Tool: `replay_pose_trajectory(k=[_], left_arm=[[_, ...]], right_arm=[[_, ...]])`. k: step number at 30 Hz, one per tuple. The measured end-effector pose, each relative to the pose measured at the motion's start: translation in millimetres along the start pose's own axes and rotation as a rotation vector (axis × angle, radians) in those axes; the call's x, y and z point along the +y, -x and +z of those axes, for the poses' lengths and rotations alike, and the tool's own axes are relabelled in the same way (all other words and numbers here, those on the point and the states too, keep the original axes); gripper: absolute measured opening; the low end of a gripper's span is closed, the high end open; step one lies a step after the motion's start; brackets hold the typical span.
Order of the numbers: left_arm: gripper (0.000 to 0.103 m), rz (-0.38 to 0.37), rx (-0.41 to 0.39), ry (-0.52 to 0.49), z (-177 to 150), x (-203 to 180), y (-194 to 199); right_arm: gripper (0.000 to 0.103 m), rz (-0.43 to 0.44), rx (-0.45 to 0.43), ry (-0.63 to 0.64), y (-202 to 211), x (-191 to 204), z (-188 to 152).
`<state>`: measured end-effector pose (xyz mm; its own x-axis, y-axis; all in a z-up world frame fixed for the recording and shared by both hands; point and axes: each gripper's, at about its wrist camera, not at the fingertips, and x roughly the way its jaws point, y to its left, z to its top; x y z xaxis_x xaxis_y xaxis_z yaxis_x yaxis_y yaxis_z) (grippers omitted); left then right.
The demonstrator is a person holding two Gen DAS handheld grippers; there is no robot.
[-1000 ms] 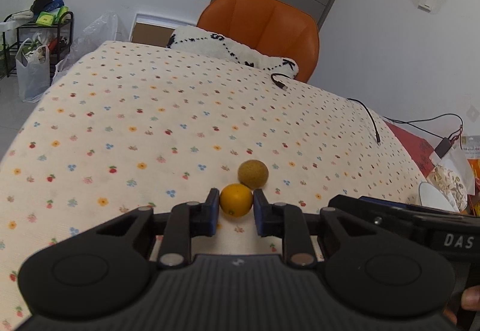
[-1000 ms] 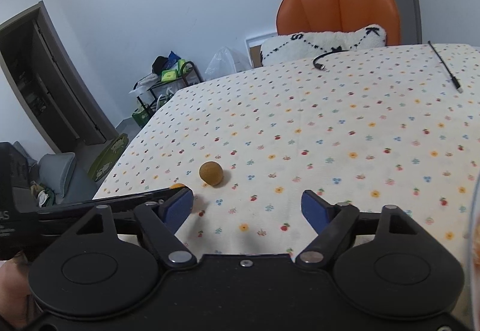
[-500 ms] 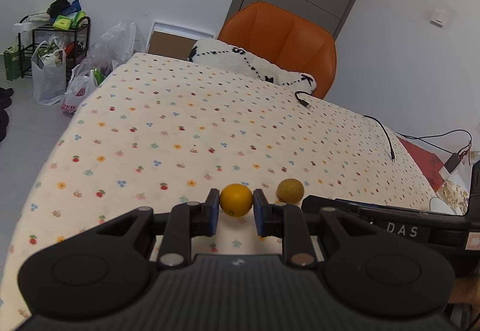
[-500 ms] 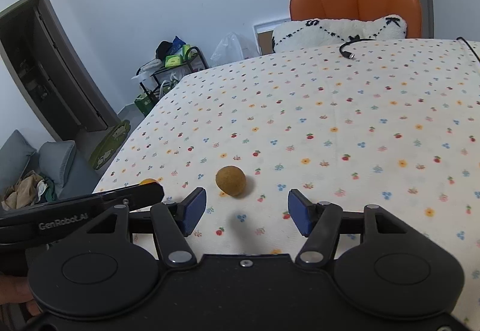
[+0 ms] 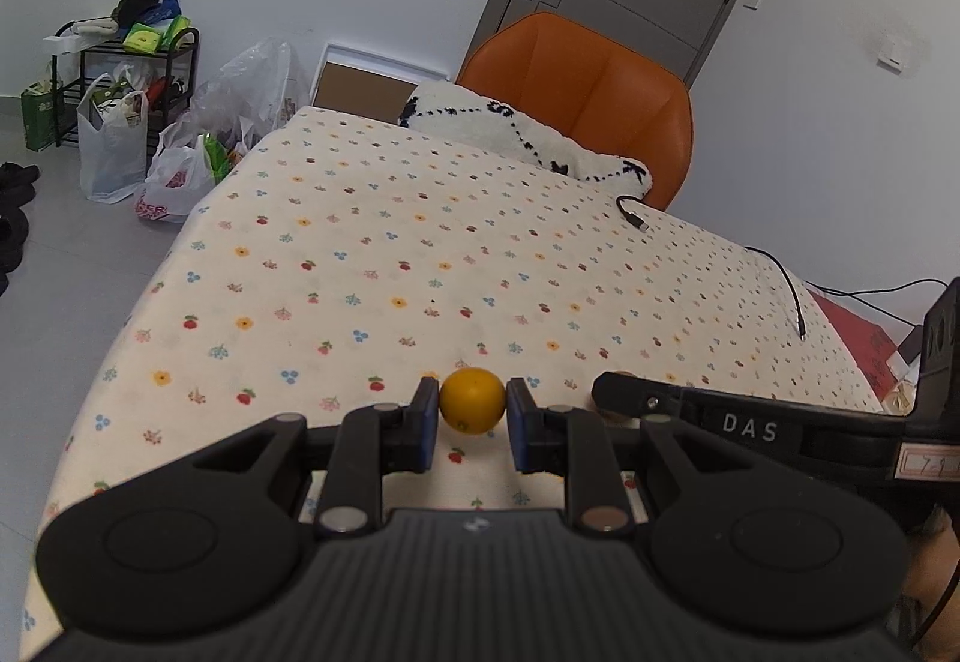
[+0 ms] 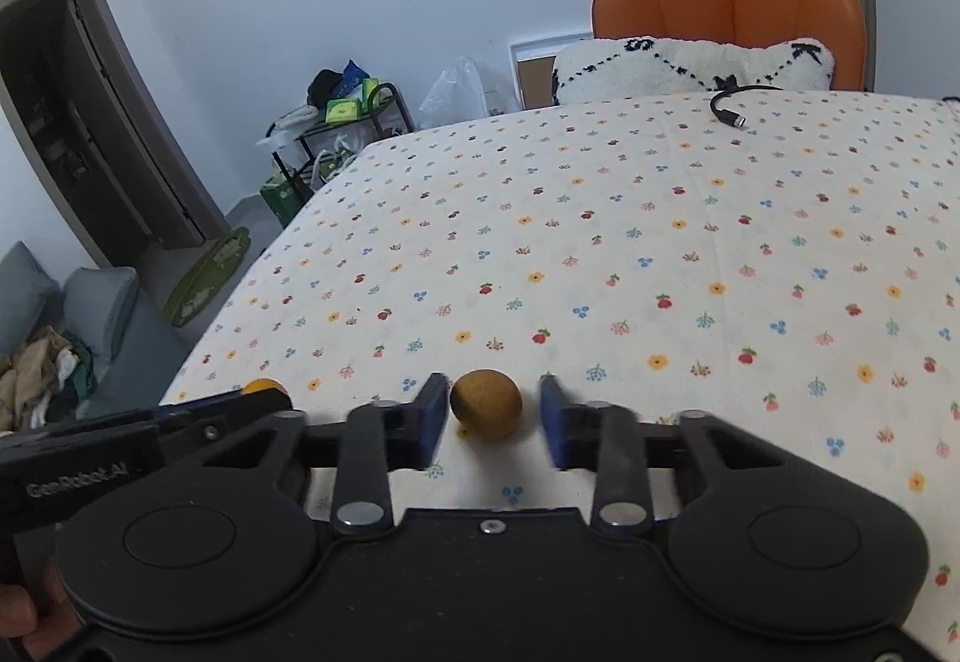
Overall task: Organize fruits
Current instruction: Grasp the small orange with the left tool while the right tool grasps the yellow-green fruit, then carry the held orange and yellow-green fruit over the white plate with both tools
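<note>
My left gripper point(image 5: 472, 417) is shut on a small orange point(image 5: 472, 400) and holds it just above the flowered tablecloth point(image 5: 420, 254). The orange also peeks out in the right wrist view point(image 6: 262, 386) behind the left gripper's body. My right gripper point(image 6: 493, 422) is open, its blue pads on either side of a round brown fruit point(image 6: 486, 404) that rests on the cloth. The left pad is close to the fruit; a gap shows at the right pad. The brown fruit is hidden in the left wrist view behind the right gripper's finger point(image 5: 648, 398).
An orange chair point(image 5: 588, 92) with a white cushion point(image 5: 522, 134) stands at the table's far edge. Black cables point(image 5: 780, 272) lie on the far right of the cloth. Bags and a shelf point(image 5: 120, 80) stand on the floor to the left.
The left gripper has swung left with the orange in it. The right gripper has moved forward around the brown fruit and its fingers have narrowed.
</note>
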<state>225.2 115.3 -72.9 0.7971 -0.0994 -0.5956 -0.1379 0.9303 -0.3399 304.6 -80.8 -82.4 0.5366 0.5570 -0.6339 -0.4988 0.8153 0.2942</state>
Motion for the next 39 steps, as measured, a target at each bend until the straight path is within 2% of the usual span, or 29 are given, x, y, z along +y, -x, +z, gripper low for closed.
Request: replay_pose_trajectory(k=[11,25,39], left_arm=[[0.022,-0.042,-0.013,-0.034,-0.4,-26.8,7.6],[0.022,-0.131,-0.017,-0.102,-7.3,-86.0,10.2],[0.022,-0.190,-0.019,-0.164,-14.3,-137.9,10.8]], right_arm=[[0.024,-0.021,-0.035,-0.028,32.5,-11.8,-8.8],[0.024,-0.069,-0.115,-0.064,94.6,-40.0,-19.2],[0.024,-0.111,-0.174,-0.100,138.9,-70.7,-31.1]])
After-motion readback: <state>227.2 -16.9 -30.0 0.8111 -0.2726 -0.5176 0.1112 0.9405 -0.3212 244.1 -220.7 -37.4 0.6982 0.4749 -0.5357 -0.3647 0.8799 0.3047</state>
